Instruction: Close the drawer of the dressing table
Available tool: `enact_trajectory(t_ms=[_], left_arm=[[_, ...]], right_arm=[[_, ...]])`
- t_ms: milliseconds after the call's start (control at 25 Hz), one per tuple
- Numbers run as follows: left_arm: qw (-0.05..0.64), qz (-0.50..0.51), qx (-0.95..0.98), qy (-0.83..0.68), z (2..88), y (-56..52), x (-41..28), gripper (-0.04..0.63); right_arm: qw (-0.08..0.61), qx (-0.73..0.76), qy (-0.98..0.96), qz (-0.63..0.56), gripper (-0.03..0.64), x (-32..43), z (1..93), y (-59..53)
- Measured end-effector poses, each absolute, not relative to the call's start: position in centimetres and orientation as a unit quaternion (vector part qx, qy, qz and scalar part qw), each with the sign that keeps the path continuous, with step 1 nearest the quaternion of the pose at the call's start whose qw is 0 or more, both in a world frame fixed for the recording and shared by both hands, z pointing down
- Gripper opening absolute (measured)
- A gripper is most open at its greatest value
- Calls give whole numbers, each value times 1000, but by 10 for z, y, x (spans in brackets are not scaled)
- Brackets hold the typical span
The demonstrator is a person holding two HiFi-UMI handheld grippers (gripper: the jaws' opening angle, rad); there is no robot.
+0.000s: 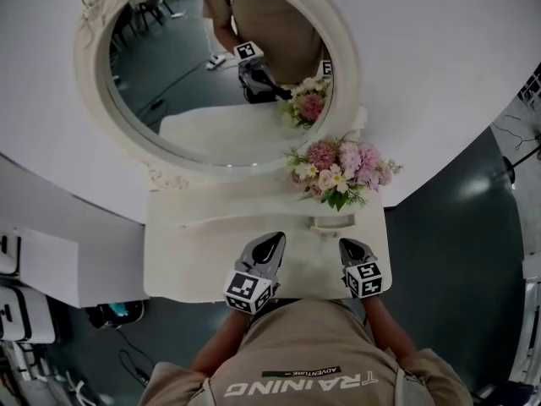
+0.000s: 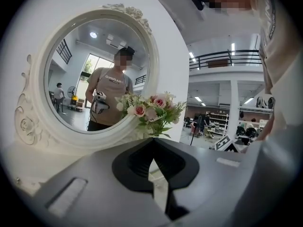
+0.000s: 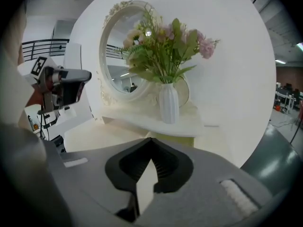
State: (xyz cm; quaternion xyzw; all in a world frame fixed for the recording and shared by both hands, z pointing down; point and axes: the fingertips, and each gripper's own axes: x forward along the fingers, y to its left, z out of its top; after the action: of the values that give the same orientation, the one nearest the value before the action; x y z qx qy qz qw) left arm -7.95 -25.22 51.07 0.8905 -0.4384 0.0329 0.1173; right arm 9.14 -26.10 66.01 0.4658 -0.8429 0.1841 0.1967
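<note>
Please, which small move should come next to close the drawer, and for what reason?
Probably move the right gripper forward to the front of the small drawer. That drawer seems to stick out slightly from the shelf below the flowers. The right gripper, shut and empty, is nearer to it than the left gripper.

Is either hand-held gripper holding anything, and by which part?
Nothing is held: the left hand-held gripper and right hand-held gripper both have jaws together at the cream dressing table.
</note>
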Motion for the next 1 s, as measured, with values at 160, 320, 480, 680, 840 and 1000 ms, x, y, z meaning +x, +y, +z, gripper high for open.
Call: enact_trajectory(t_ms=[160, 320, 480, 680, 840, 1000], left_arm=[[137, 41, 884, -445, 522, -246, -85, 15], [140, 43, 882, -449, 522, -248, -89, 15], [140, 44, 880, -452, 522, -248, -95, 15], [149, 42, 874, -461, 527, -244, -100, 16], [154, 43, 870, -466, 530, -244, -104, 15], [155, 41, 868, -469, 529, -248, -105, 15]], right_arm=[[237, 455, -833, 209, 2, 85, 699, -264], [252, 452, -823, 235, 2, 85, 717, -271], [268, 456, -807, 263, 3, 89, 736, -274], [262, 464, -789, 306, 3, 99, 749, -277], [258, 460, -787, 319, 3, 98, 752, -281], [249, 459, -786, 332, 3, 98, 754, -282]])
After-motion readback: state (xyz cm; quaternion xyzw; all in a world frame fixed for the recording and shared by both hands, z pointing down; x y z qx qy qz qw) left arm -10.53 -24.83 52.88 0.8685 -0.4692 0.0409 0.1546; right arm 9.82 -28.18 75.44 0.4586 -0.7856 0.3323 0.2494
